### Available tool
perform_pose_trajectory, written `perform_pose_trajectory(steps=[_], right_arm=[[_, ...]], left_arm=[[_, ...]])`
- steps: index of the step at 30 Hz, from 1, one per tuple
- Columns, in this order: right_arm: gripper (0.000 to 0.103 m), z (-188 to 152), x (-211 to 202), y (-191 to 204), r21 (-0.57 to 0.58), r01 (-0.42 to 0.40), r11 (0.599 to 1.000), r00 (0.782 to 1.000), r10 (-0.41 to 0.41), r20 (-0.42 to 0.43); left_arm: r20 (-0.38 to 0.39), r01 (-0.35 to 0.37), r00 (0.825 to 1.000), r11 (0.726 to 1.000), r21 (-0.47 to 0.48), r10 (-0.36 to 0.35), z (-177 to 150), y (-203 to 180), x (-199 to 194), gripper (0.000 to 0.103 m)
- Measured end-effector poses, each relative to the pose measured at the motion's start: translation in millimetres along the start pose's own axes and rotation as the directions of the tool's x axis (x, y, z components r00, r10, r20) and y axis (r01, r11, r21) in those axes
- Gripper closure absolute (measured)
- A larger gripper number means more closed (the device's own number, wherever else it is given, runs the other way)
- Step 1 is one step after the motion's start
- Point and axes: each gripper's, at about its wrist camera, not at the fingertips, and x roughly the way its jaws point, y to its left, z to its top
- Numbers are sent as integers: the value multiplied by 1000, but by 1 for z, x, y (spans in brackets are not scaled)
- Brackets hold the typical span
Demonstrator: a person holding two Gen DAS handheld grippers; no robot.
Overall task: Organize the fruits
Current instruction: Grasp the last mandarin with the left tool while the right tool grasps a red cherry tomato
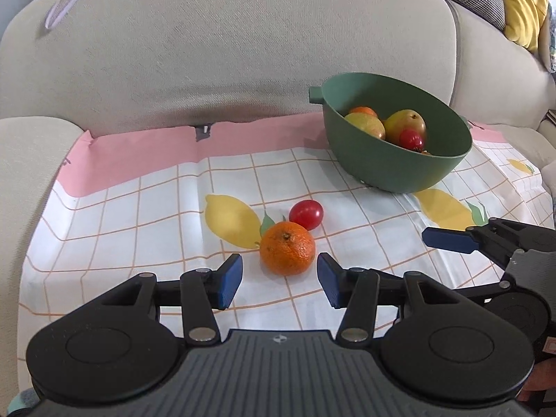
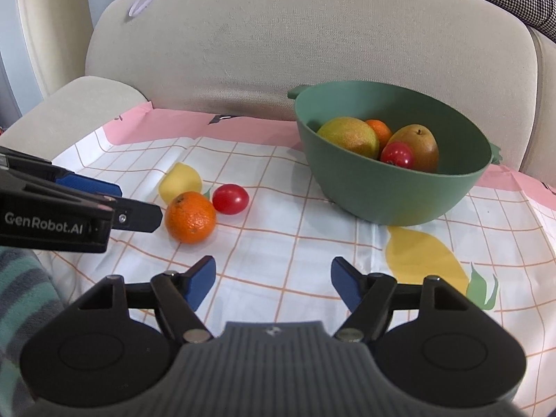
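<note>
in the left wrist view, the left gripper point(image 1: 279, 279) is seen at the bottom centre with its jaws released; the orange point(image 1: 287, 248) lies just ahead of the blue pads, not pressed by them. a red tomato point(image 1: 306, 214) is touching the orange from behind, on the checked cloth point(image 1: 139, 215). the green bowl point(image 1: 396, 160) is placed at the upper right and holds pears, an orange and a red fruit.

in the right wrist view, the right gripper point(image 2: 273, 283) is shown at the bottom with jaws spread wide and nothing between them. the orange point(image 2: 190, 217) and the tomato point(image 2: 230, 199) are found left of centre, the bowl point(image 2: 392, 187) at the right. a striped sleeve point(image 2: 24, 295), perhaps, is seen at the lower left.
</note>
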Motion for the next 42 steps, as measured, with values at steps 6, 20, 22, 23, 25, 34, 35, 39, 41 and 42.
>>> perform_pose_trajectory(steps=[6, 20, 22, 23, 25, 34, 35, 39, 41, 42], right_arm=[[33, 0, 9, -2, 7, -8, 1000, 1000, 8, -11], [33, 1, 20, -11, 18, 2, 1000, 1000, -2, -12], [33, 1, 21, -11, 18, 4, 1000, 1000, -4, -13], [33, 1, 21, -10, 18, 4, 1000, 1000, -4, -13], [33, 1, 21, -10, 20, 2, 1000, 1000, -2, -13], [33, 1, 22, -10, 17, 0, 1000, 1000, 0, -12], [33, 1, 22, -10, 16, 0, 1000, 1000, 0, -10], [33, 1, 22, -8, 5, 6, 1000, 1000, -6, 4], [33, 1, 22, -6, -8, 15, 1000, 1000, -15, 14], [33, 1, 22, -5, -17, 17, 1000, 1000, -16, 20]], left_arm=[[-18, 27, 999, 999, -21, -28, 3, 3, 16, 44], [-70, 30, 997, 998, -63, -34, 8, 6, 50, 45], [-75, 36, 996, 997, -75, -42, 8, 7, 52, 45], [-78, 39, 996, 996, -78, -45, 8, 8, 52, 45], [-82, 39, 996, 996, -79, -46, 9, 7, 53, 45], [-77, 49, 996, 996, -80, -55, 9, 5, 52, 51], [-74, 50, 996, 995, -81, -56, 9, 5, 52, 52], [-61, 30, 997, 995, -97, -36, 8, 7, 48, 52], [-49, 20, 998, 993, -117, -26, 9, 11, 45, 52], [-44, 13, 999, 992, -126, -19, 9, 13, 43, 52]])
